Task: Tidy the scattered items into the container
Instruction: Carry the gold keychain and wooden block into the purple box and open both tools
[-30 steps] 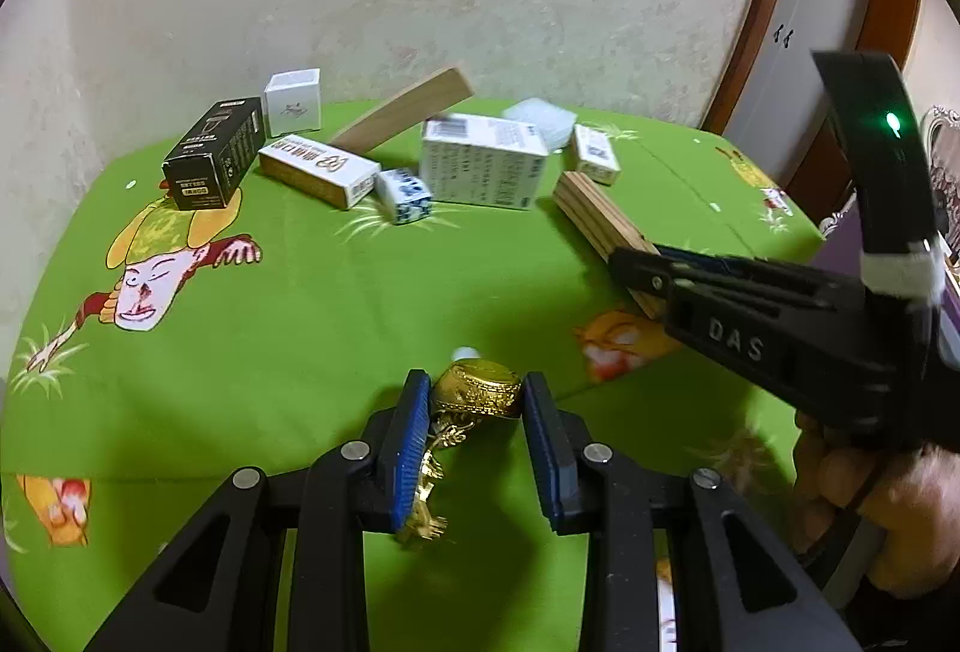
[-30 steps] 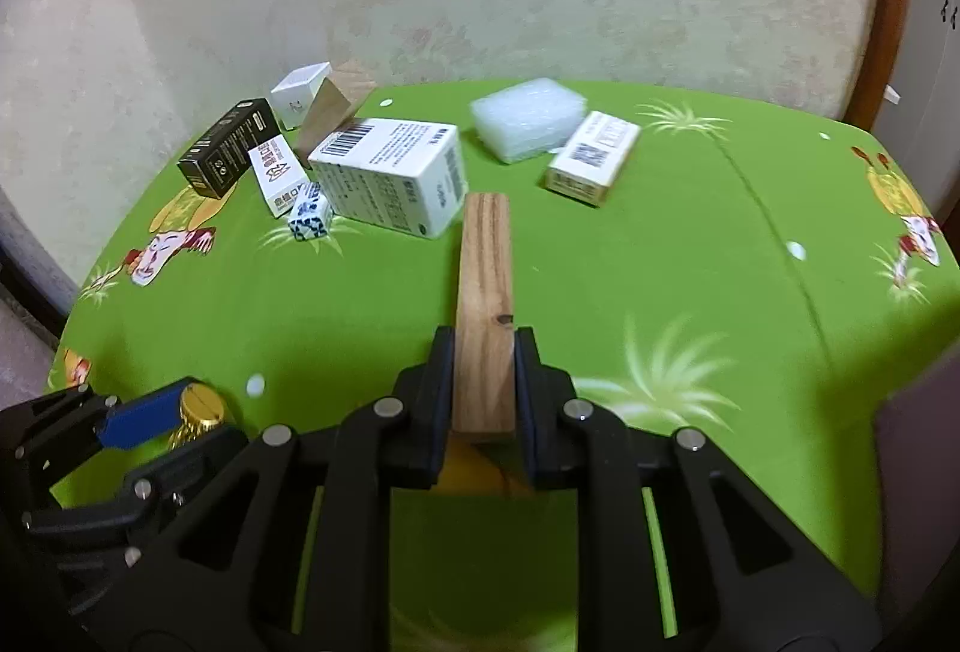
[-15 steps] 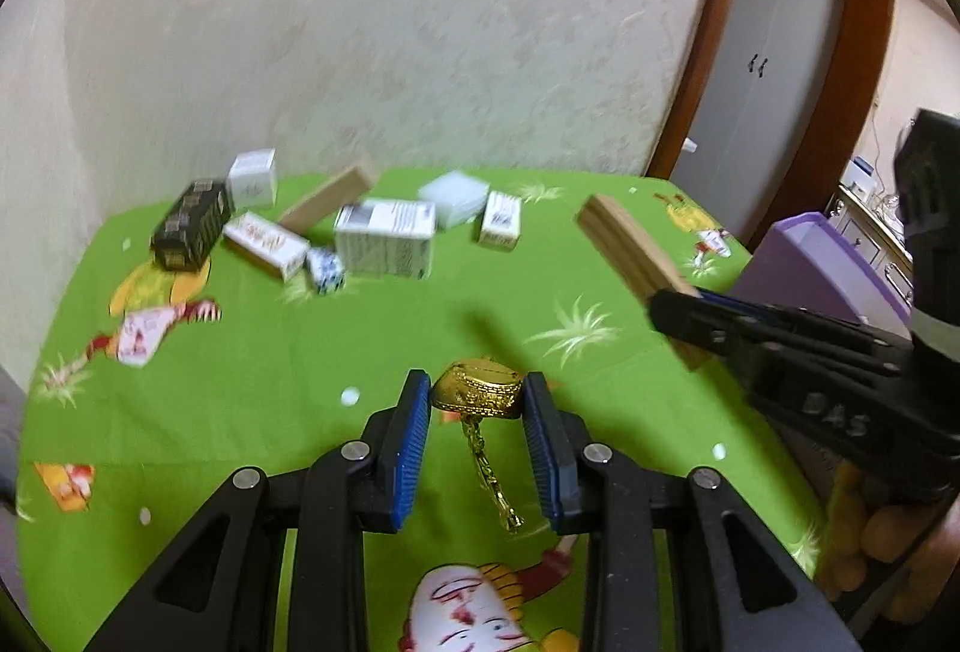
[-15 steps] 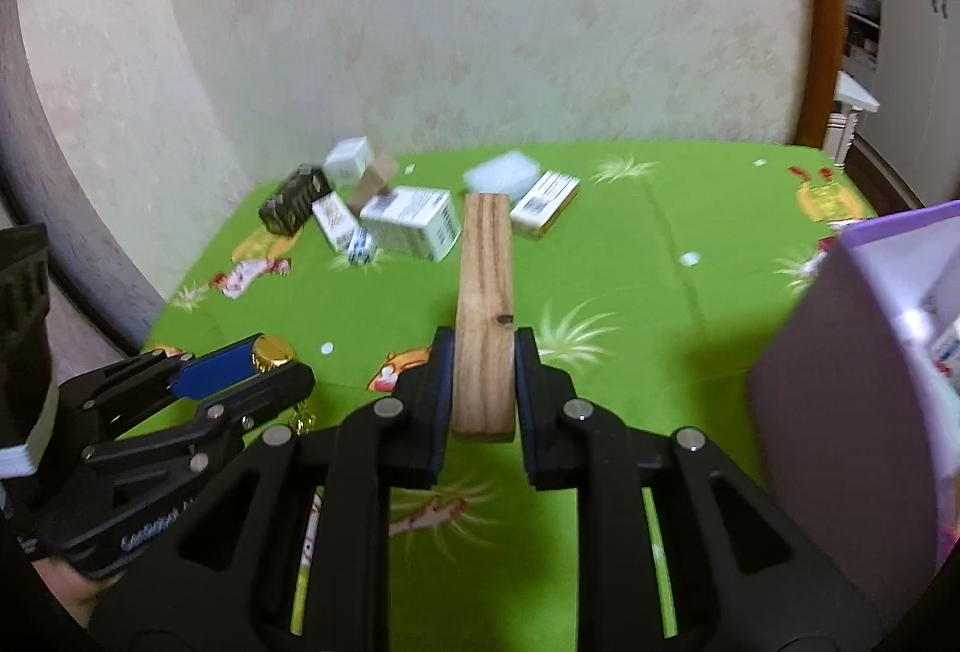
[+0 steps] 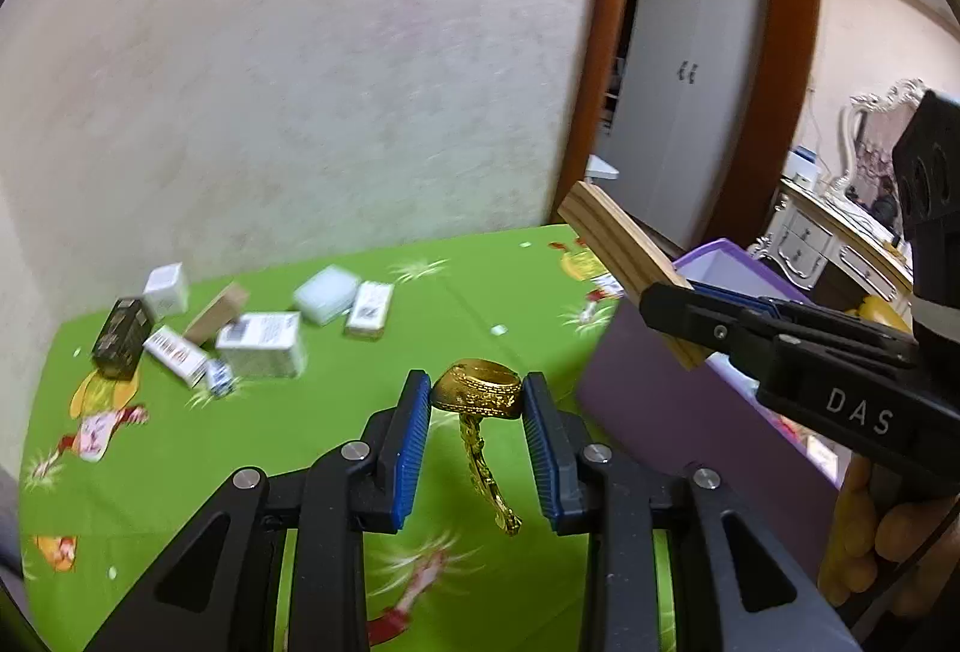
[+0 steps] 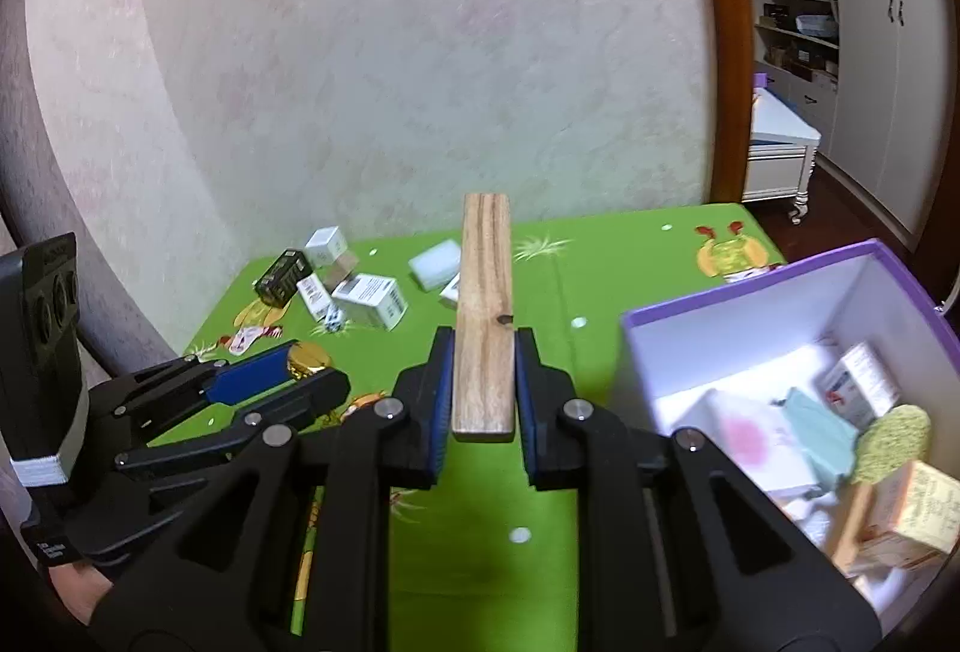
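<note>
Left gripper (image 5: 477,400) clenching gold trinket (image 5: 477,391), right gripper (image 6: 483,370) gripping wooden block (image 6: 483,316), purple container (image 6: 780,292) beside (boxes (image 5: 261,343) scattered behind)

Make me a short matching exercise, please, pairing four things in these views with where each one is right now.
Things:
1. wooden slat
2. gold trinket
3. black box
4. sponge

Places:
A. inside the purple bin
B. lying on the green cloth
C. clamped in the right hand-held gripper
D. clamped in the left hand-held gripper

Pairs: 1-C, 2-D, 3-B, 4-A
</note>
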Available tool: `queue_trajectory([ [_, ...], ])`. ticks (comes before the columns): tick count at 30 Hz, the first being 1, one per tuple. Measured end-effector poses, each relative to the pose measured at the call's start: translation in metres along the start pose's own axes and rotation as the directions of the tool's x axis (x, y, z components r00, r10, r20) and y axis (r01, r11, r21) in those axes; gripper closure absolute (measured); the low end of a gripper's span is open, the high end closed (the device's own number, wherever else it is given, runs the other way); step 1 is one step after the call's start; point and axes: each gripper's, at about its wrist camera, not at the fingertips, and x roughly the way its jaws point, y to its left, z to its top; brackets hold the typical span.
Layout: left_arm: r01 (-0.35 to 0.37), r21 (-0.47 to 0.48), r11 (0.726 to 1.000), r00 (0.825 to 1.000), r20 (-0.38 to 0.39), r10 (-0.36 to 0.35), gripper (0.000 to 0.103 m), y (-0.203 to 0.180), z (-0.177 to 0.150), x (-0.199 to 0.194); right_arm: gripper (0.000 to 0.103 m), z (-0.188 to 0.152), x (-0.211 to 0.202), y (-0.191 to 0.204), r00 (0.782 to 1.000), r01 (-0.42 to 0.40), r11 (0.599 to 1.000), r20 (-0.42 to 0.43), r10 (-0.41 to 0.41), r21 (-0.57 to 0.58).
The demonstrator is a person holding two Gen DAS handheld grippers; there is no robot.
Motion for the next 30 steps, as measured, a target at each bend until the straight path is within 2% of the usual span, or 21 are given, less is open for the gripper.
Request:
queue_trajectory([
  [9, 0.044, 0.045, 0.998, 0.998, 0.036, -0.046, 0.071, -0.046, 0.031, 0.006, 0.082, 0.015, -0.029, -0.043, 0.999, 0.014, 0.999, 0.043, -0.016, 0.034],
  [15, 0.086, 0.087, 0.992, 0.994, 0.058, -0.091, 0.071, -0.081, 0.051, 0.014, 0.082, 0.023, -0.046, -0.088, 0.995, 0.074, 0.995, 0.062, -0.078, 0.064],
  [20, 0.146, 0.121, 0.982, 0.987, 0.048, -0.153, 0.071, -0.118, 0.063, 0.032, 0.082, 0.020, -0.051, -0.131, 0.988, 0.142, 0.984, 0.042, -0.148, 0.110],
  [23, 0.215, 0.130, 0.968, 0.976, 0.015, -0.218, 0.070, -0.140, 0.065, 0.048, 0.082, 0.016, -0.052, -0.152, 0.984, 0.171, 0.975, 0.025, -0.176, 0.140],
  [24, 0.238, 0.131, 0.962, 0.971, 0.002, -0.240, 0.069, -0.147, 0.065, 0.053, 0.082, 0.014, -0.052, -0.158, 0.982, 0.182, 0.972, 0.016, -0.186, 0.149],
  [27, 0.283, 0.138, 0.949, 0.959, -0.038, -0.280, 0.048, -0.162, 0.062, 0.068, 0.081, 0.010, -0.048, -0.172, 0.977, 0.212, 0.962, -0.020, -0.212, 0.172],
  [28, 0.280, 0.137, 0.950, 0.960, -0.044, -0.276, 0.044, -0.164, 0.060, 0.070, 0.076, 0.009, -0.048, -0.176, 0.975, 0.222, 0.958, -0.028, -0.220, 0.182],
  [30, 0.282, 0.130, 0.951, 0.959, -0.049, -0.278, 0.044, -0.163, 0.057, 0.072, 0.058, 0.007, -0.049, -0.180, 0.975, 0.221, 0.955, -0.030, -0.220, 0.197],
])
